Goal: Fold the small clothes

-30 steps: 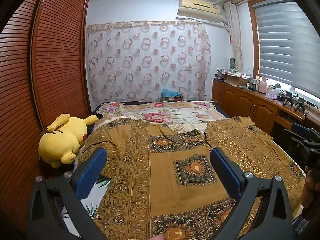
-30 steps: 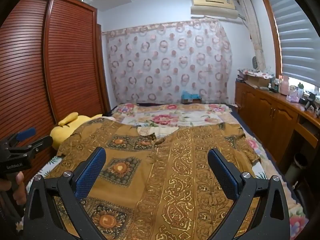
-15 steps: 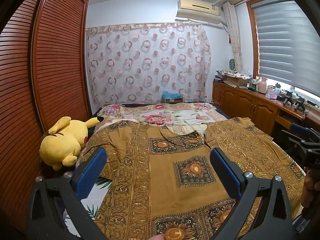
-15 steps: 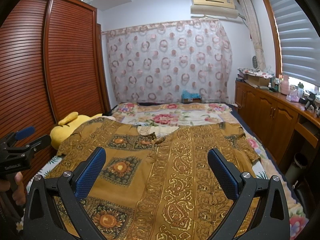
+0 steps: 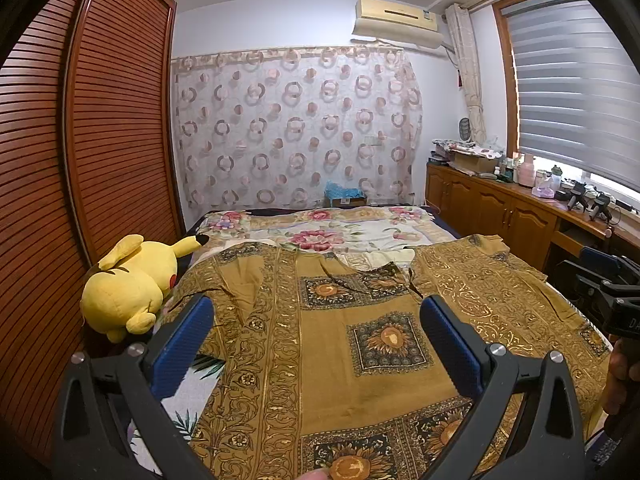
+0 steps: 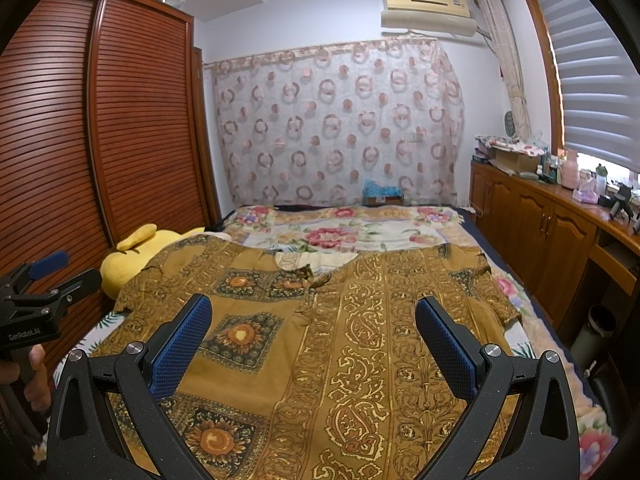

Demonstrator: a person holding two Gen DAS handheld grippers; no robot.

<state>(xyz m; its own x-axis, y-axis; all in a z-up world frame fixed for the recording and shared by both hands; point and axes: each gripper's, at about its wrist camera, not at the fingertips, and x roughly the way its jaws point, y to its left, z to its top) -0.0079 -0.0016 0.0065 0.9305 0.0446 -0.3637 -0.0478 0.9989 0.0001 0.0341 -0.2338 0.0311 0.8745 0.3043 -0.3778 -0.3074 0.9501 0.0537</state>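
Two grippers are hanging above the bed as I am watching from my end, and both are standing wide open with nothing between their blue pads. The left gripper is hovering over the left half of the garment, a mustard-brown shirt printed with gold scrollwork and dark sunflower squares. I am seeing it lying spread flat across the near part of the bed, front up, neckline pointing away from me toward the floral bedspread, sleeves reaching out to either side. The right gripper is floating over the middle of the same garment, its fingers clear of the cloth as far as I am able to judge.

In the left wrist view the other tool is showing at the right edge, held by a hand; in the right wrist view the left tool is sitting at the left edge, again gripped by a hand.

A yellow plush toy is lying on the bed just beside the garment's left sleeve, against the slatted wooden wardrobe. A patterned curtain is hanging on the far wall, and a wooden cabinet is running along the right side under the window blinds.
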